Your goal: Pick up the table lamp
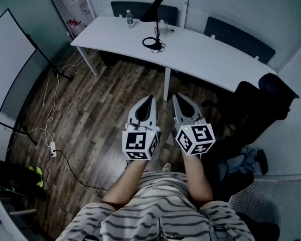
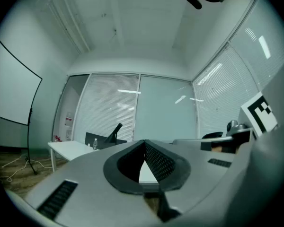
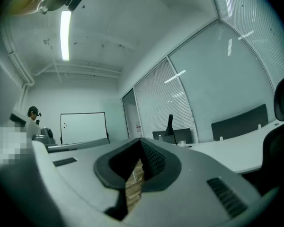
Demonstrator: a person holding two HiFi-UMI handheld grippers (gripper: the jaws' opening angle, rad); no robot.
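Where the person stands: wooden floor (image 1: 95, 99) at 6 o'clock of the head view, with a striped shirt (image 1: 165, 210) and two forearms that reach toward 12 o'clock.
Left gripper (image 1: 149, 99): jaws pressed together with nothing between them; it points level toward 12 o'clock, beside the other gripper but apart from it.
Right gripper (image 1: 177, 97): its own view shows the two tips meeting, and nothing is held.
Room ahead: bare floor lies between the gripper tips and the table edge; one white table leg (image 1: 166, 84) stands just beyond the tips at 12 o'clock.
Left side: cables (image 1: 49, 109) and a power strip (image 1: 52, 148) lie on the floor at 9 o'clock; a whiteboard (image 1: 10, 59) on its stand is at 10 o'clock.
Right side: a black office chair (image 1: 263, 102) at 2 o'clock, near the table's right end, makes the room narrow there.
Table (image 1: 210, 56): white and long; its near edge runs from 11 to 2 o'clock, well apart from both grippers.
Table lamp (image 1: 153, 10): black, upright on the table at 12 o'clock, set back from the near edge, untouched.
Bottle (image 1: 130, 19): near the lamp, at its 10 o'clock, by the far edge.
Behind: dark chair backs (image 1: 140, 8).
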